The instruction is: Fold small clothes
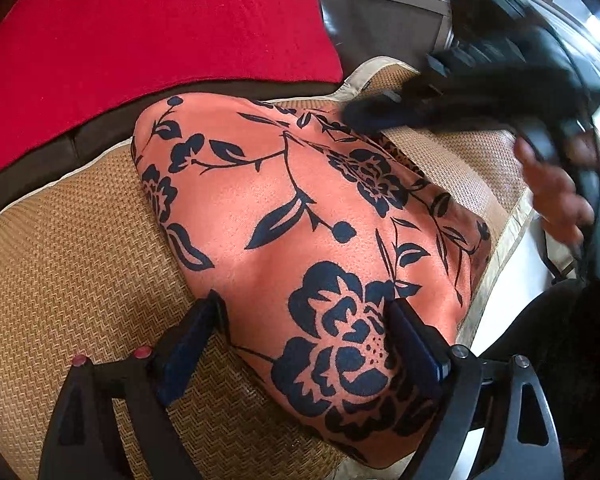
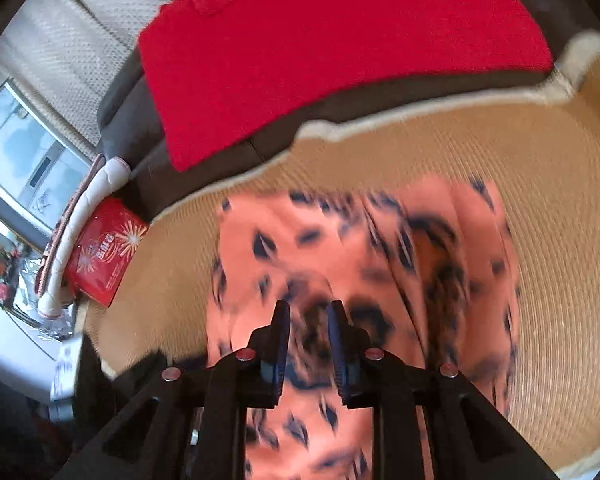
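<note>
Lying folded on the woven mat (image 1: 80,248), the floral garment (image 1: 284,216) sits beneath a wide-open left gripper (image 1: 308,344) and an empty, nearly closed right gripper (image 2: 309,344), suggesting smoothing or a final fold comes next.

We look steeply down, close over the floral cloth (image 1: 300,208) from both wrists; both views share it, the woven mat (image 2: 520,152) and red garment (image 1: 152,52) beyond.
</note>
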`<act>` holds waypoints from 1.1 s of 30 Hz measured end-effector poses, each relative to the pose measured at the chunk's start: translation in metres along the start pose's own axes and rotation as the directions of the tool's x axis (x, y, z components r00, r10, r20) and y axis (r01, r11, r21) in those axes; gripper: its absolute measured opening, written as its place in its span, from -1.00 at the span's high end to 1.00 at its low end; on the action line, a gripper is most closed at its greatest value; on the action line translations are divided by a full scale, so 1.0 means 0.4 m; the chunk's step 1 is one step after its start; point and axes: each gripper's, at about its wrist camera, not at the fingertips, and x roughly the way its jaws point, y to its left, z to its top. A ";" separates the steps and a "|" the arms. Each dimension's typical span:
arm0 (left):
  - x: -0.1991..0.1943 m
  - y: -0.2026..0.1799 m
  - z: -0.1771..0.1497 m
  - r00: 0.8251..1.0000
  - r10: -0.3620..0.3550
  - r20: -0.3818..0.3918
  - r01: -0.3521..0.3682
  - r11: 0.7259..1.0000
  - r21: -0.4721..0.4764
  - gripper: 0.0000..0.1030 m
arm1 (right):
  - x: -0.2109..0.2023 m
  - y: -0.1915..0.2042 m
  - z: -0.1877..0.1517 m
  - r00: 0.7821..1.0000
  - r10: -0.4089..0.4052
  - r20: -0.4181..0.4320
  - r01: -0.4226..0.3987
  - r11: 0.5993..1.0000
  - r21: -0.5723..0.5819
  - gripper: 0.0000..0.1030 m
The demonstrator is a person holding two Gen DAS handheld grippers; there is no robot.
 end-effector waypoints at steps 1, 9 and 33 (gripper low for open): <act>0.001 -0.003 0.000 1.000 0.000 -0.002 0.000 1.000 -0.002 -0.76 | 0.018 0.009 0.023 1.000 0.002 0.008 -0.002 1.000 -0.005 0.55; 0.022 0.020 0.003 1.000 -0.008 -0.017 0.008 1.000 -0.027 -0.80 | 0.259 -0.025 0.082 0.992 -0.052 -0.116 0.054 0.998 0.022 0.51; -0.005 -0.012 0.031 1.000 0.008 0.006 -0.008 0.998 -0.062 -0.86 | 0.010 -0.120 -0.042 0.998 0.058 -0.009 -0.057 0.993 0.099 0.36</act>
